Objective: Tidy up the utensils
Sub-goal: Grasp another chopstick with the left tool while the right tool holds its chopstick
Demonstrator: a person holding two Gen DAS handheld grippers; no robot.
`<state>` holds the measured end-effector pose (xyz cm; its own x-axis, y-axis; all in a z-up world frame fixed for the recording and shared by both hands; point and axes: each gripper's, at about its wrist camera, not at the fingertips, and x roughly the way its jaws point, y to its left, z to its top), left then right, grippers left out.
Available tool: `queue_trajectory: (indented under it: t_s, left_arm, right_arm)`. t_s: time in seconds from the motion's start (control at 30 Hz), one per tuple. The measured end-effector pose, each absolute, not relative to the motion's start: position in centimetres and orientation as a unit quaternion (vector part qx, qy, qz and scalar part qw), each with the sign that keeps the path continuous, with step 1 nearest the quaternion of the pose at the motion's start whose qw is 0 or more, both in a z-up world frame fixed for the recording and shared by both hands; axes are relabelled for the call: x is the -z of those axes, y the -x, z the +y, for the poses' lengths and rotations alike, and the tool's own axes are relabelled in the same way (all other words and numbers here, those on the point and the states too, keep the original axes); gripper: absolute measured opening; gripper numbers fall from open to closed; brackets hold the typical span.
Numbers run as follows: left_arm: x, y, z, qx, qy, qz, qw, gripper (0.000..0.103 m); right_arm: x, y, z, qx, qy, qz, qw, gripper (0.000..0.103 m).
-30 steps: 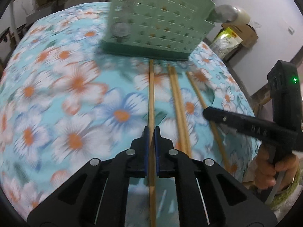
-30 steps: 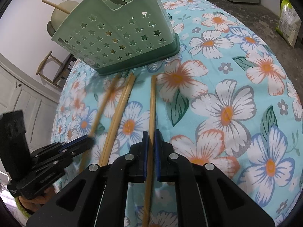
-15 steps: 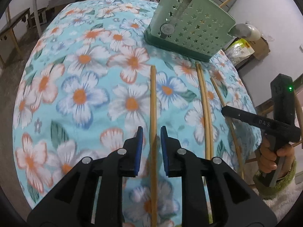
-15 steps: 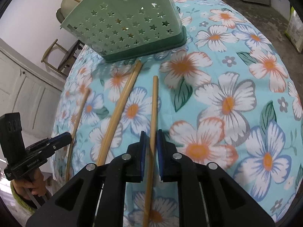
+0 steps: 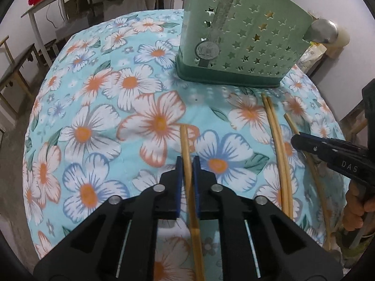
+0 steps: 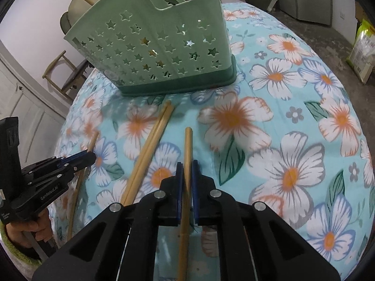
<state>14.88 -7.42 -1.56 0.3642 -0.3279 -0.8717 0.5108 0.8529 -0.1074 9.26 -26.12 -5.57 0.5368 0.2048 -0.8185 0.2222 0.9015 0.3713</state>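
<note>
Chopsticks lie lengthwise toward the green star-punched utensil caddy [image 5: 236, 39]. Left gripper [image 5: 186, 164] is closing its fingers on one chopstick [image 5: 185, 140]; right gripper [image 6: 186, 168] is closing on another chopstick [image 6: 188, 145]. Each stick points straight along its fingers. A loose pair [image 6: 152, 140] rests between them on the floral surface [image 6: 293, 140].

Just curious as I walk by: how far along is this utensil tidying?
Done: the green caddy already holds a few utensils. In hand: the left gripper and right gripper are closing on the left chopstick and right chopstick, both lying on the flowered cloth. Left: those two and the chopstick pair between them must go into the caddy.
</note>
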Motion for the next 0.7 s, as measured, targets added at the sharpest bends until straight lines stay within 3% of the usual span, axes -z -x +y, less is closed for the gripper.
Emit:
queue_trajectory:
  t_s: [0.7]
  left_arm:
    - [1.4,-13.6,-6.5,0.247,-0.09,0.506,0.821,0.005]
  right_arm:
    - [5.6,-8.4,-25.4,0.006,-0.219,0.491,0.843,0.007]
